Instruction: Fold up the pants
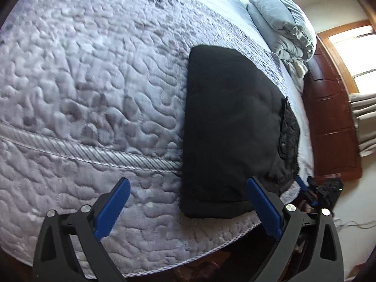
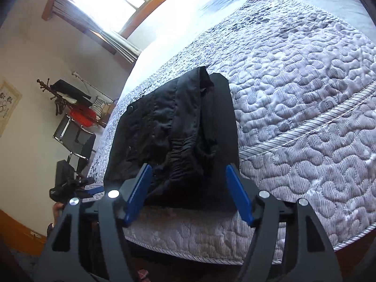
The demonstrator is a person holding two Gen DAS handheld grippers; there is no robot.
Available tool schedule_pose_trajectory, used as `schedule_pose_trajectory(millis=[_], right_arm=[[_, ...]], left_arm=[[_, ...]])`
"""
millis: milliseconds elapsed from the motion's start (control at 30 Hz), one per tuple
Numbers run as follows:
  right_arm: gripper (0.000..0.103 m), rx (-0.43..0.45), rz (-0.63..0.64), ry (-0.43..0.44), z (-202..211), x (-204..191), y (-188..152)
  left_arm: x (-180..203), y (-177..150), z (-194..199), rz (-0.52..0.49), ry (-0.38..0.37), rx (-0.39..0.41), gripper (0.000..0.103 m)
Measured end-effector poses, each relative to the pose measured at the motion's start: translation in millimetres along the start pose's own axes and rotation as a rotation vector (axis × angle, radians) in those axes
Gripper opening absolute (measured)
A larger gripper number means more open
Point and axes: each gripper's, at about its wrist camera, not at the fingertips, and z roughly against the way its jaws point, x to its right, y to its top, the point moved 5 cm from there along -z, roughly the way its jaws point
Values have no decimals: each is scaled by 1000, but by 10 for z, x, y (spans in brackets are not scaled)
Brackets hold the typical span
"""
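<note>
The left gripper [image 1: 186,188] hangs over the quilt [image 1: 82,82] near the bed's edge, jaws spread wide and empty, its right finger just overlapping the near left corner of the pants [image 1: 230,122]. The pants lie folded into a compact black rectangle on the quilt near that edge, well apart from the pillows [image 1: 282,23] at the far end. The right gripper [image 2: 188,185] hovers at the pants' [image 2: 174,127] near end, jaws open and holding nothing, waistband layers facing it.
</note>
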Motion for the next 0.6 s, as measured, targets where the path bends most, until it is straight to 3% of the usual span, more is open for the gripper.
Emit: schedule_pose_trajectory(millis=[100, 267, 600], right_arm=[[67, 2, -29, 23, 24, 52, 11], [69, 3, -60, 42, 55, 115, -19], [70, -2, -84, 34, 28, 195, -49]], left_arm=[[-41, 2, -156, 47, -122, -83, 99], [-80, 48, -345, 90, -176, -131, 99], [54, 101, -572, 102, -215, -166, 99]])
